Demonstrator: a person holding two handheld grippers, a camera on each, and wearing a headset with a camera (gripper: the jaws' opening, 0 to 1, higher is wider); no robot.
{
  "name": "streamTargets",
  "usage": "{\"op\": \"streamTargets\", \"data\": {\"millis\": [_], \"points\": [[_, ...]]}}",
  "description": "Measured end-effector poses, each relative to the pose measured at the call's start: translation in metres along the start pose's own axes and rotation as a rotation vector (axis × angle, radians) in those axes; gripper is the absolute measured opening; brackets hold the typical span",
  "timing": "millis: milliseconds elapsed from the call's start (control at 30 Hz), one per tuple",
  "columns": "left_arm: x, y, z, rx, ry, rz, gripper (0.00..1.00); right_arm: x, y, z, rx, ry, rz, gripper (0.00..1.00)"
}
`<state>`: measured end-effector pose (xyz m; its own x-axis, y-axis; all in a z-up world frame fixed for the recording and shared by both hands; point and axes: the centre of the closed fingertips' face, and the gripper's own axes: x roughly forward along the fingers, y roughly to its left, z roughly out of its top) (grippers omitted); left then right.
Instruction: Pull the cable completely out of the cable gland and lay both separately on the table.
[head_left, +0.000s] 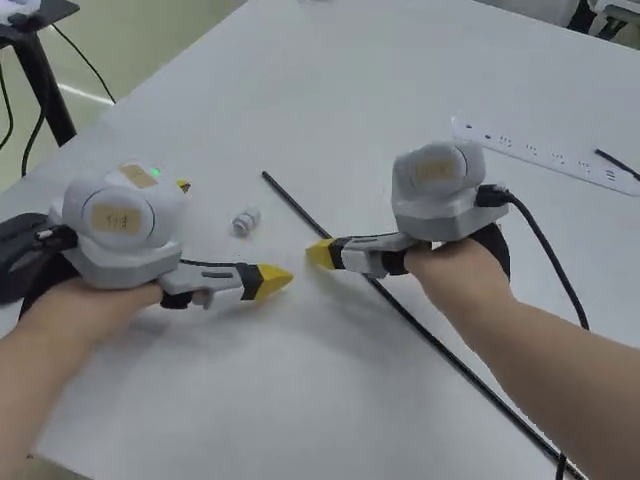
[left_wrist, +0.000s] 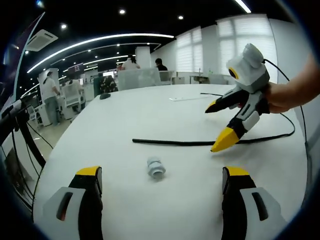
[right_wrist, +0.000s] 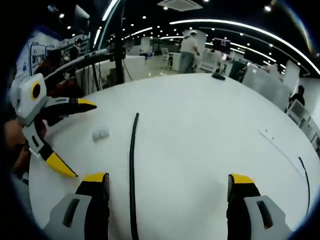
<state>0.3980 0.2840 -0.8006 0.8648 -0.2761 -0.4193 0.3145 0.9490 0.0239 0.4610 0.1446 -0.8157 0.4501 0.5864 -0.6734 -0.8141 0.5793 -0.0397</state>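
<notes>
Left gripper (right_wrist: 79, 137) and right gripper (left_wrist: 216, 127), jaws spread, empty; small grey plastic cable gland (head_left: 245, 220) lies clear of thin black cable (head_left: 300, 215).

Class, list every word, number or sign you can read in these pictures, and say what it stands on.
No text can be read.
Left sticker, on the left tongs: dark marks, blurred.
Right sticker, on the right tongs: blurred.
Power strip: marks too small.
Blue-and-white board: too blurred.

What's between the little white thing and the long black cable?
Nothing. Just bare table separates the cable gland from the cable, seen plainly in the left gripper view.
</notes>
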Motion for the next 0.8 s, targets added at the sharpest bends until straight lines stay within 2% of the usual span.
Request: {"op": "streamTargets", "data": {"millis": [67, 167, 200, 233, 300, 333, 367, 400, 433, 467, 533, 567, 600, 633, 667, 733, 800], "points": [[-0.004, -0.002, 0.004, -0.010, 0.005, -0.012, 1.00, -0.018, -0.009, -0.015, 0.021, 0.025, 0.003, 1.00], [-0.009, -0.006, 0.012, -0.007, -0.001, -0.003, 0.99, -0.041, -0.018, -0.031, 0.025, 0.025, 0.002, 1.00], [-0.012, -0.010, 0.014, 0.010, 0.009, -0.001, 0.99, -0.055, -0.022, -0.039, -0.001, 0.003, -0.011, 1.00], [-0.013, -0.013, 0.016, 0.014, 0.011, -0.002, 0.99, -0.063, -0.025, -0.048, -0.020, 0.009, -0.016, 1.00], [-0.017, -0.018, 0.020, 0.072, 0.025, -0.003, 1.00, -0.084, -0.038, -0.075, -0.046, 0.059, -0.045, 1.00], [-0.017, -0.020, 0.021, 0.100, 0.034, -0.008, 1.00, -0.096, -0.046, -0.086, -0.050, 0.059, -0.056, 1.00], [-0.019, -0.029, 0.025, 0.121, 0.029, -0.037, 1.00, -0.105, -0.053, -0.092, -0.050, 0.059, -0.068, 1.00], [-0.020, -0.033, 0.028, 0.105, 0.023, -0.040, 1.00, -0.119, -0.067, -0.103, -0.043, 0.079, -0.100, 1.00], [-0.021, -0.035, 0.029, 0.097, 0.034, -0.047, 1.00, -0.127, -0.073, -0.106, -0.031, 0.072, -0.099, 1.00], [-0.023, -0.038, 0.031, 0.088, 0.045, -0.052, 1.00, -0.142, -0.085, -0.110, -0.007, 0.060, -0.128, 1.00], [-0.028, -0.051, 0.048, 0.002, 0.012, -0.078, 1.00, -0.167, -0.104, -0.115, 0.013, 0.040, -0.173, 1.00], [-0.034, -0.057, 0.059, -0.023, 0.000, -0.068, 1.00, -0.172, -0.108, -0.116, 0.024, 0.035, -0.179, 1.00], [-0.037, -0.059, 0.062, -0.012, -0.002, -0.065, 1.00, -0.186, -0.114, -0.116, 0.089, 0.003, -0.183, 1.00], [-0.038, -0.063, 0.067, -0.012, -0.009, -0.066, 1.00, -0.194, -0.117, -0.115, 0.116, -0.024, -0.173, 0.99], [-0.039, -0.067, 0.067, -0.009, 0.001, -0.063, 1.00, -0.209, -0.123, -0.113, 0.120, -0.053, -0.192, 0.99], [-0.040, -0.071, 0.065, 0.018, 0.018, -0.050, 1.00, -0.228, -0.132, -0.116, 0.074, -0.044, -0.227, 0.99], [-0.044, -0.083, 0.068, 0.001, 0.019, -0.057, 1.00, -0.249, -0.137, -0.120, 0.076, -0.055, -0.230, 0.99]]}}
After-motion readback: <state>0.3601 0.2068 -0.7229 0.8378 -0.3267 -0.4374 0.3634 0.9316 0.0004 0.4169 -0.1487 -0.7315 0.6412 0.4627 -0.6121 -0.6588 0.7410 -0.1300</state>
